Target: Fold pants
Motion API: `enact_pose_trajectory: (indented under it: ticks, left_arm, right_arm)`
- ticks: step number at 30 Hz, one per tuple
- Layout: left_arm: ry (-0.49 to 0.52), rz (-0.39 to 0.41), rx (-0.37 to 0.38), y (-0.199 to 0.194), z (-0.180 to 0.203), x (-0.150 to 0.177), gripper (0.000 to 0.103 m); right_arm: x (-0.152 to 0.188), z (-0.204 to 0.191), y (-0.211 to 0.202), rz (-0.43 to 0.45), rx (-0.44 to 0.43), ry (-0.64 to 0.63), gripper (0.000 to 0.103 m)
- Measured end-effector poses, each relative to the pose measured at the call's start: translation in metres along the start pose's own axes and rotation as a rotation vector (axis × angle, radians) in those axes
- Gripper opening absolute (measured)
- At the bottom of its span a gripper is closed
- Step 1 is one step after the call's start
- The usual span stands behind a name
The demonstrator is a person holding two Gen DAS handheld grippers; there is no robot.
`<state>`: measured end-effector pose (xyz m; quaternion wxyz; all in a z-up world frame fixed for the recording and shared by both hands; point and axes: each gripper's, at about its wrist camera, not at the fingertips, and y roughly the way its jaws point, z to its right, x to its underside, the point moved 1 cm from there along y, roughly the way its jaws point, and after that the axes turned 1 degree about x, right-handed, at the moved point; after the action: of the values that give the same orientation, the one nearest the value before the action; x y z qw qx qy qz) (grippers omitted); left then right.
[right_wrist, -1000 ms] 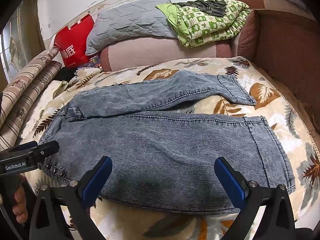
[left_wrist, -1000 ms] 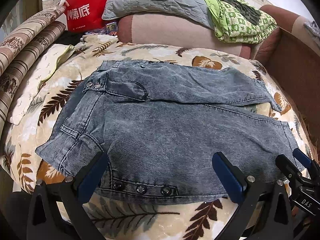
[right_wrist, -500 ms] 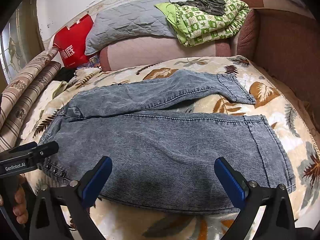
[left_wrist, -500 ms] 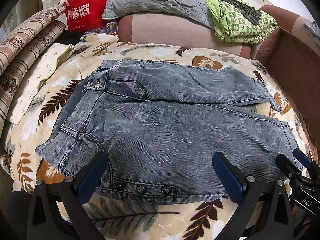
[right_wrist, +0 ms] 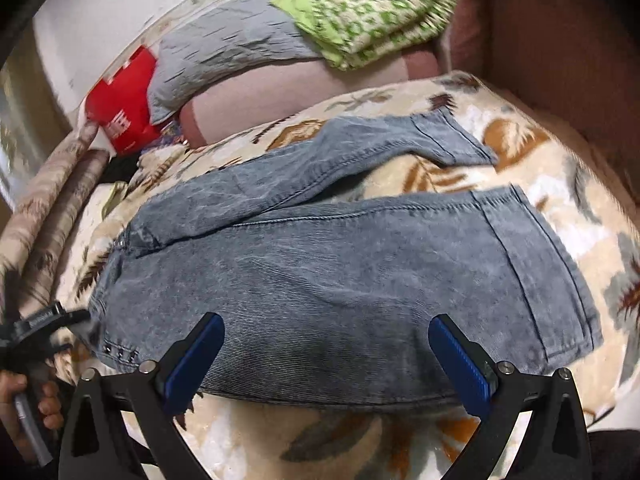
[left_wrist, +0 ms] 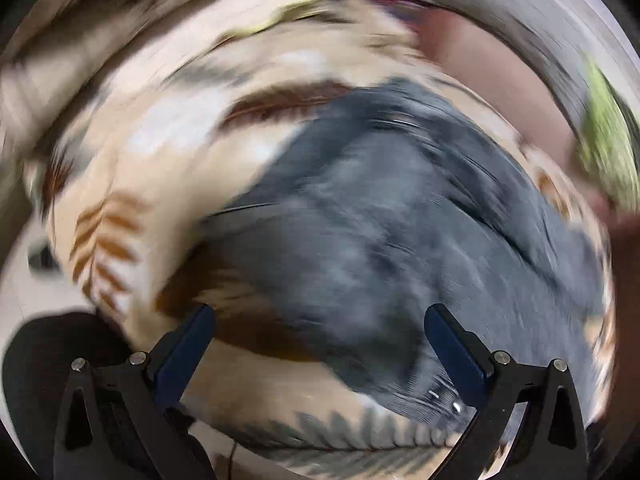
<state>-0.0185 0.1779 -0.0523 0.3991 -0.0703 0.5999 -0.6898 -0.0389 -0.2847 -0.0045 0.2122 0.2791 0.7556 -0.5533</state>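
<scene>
Right gripper (right_wrist: pixel 326 354) fingers spread wide, empty, over the near edge of the jeans (right_wrist: pixel 340 272). Left gripper (left_wrist: pixel 320 344) fingers also wide, view blurred, at the waist end. Jeans lie flat on leaf-print blanket (right_wrist: pixel 560 216).

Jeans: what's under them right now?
The jeans lie spread flat on a leaf-print blanket, which shows all round them and between the two legs. Whatever the blanket covers beneath the denim is hidden. Neither pair of tongs is under the fabric.
</scene>
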Motion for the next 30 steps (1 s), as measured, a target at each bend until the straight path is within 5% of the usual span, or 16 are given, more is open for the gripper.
enact_pose_trajectory:
  ticks: [4, 5, 6, 9, 11, 20, 21, 22, 25, 28, 30]
  left_arm:
    - [-0.07, -0.02, 0.024, 0.009, -0.016, -0.009, 0.103]
    - [-0.059, -0.016, 0.028, 0.011, -0.015, -0.011, 0.091]
    - [-0.044, -0.015, 0.035, 0.013, -0.013, -0.013, 0.065]
    - [-0.012, -0.024, 0.043, 0.018, -0.005, -0.023, 0.02]
    - [-0.028, -0.026, 0.06, 0.019, -0.009, -0.03, 0.011]
    - [-0.062, 0.051, 0.091, -0.003, -0.017, -0.029, 0.006]
    - [-0.071, 0.073, 0.087, -0.009, -0.018, -0.025, 0.005]
    - [-0.074, 0.088, 0.079, -0.013, -0.019, -0.021, 0.005]
    - [-0.07, 0.108, 0.038, -0.014, -0.023, -0.006, 0.003]
    - [-0.105, 0.069, 0.029, -0.004, -0.035, -0.004, 0.003]
    - [-0.107, 0.076, 0.026, -0.007, -0.039, -0.005, 0.003]
  right_arm:
    - [0.004, 0.019, -0.007, -0.061, -0.074, 0.116, 0.103]
    - [0.007, 0.025, -0.01, -0.082, -0.087, 0.149, 0.103]
    - [0.01, 0.034, -0.013, -0.103, -0.099, 0.193, 0.103]
    - [0.019, 0.068, -0.028, -0.126, -0.085, 0.327, 0.103]
    - [0.021, 0.094, -0.034, -0.135, -0.057, 0.427, 0.103]
    - [0.019, 0.173, -0.019, -0.151, -0.023, 0.78, 0.102]
    - [0.014, 0.175, -0.02, -0.134, -0.022, 0.784, 0.097]
    - [0.01, 0.178, -0.021, -0.118, -0.013, 0.778, 0.076]
    - [0.007, 0.195, -0.013, -0.144, 0.026, 0.833, 0.035]
    - [-0.003, 0.198, -0.013, -0.156, 0.003, 0.784, 0.021]
    - [-0.011, 0.186, -0.024, -0.116, 0.062, 0.675, 0.021]
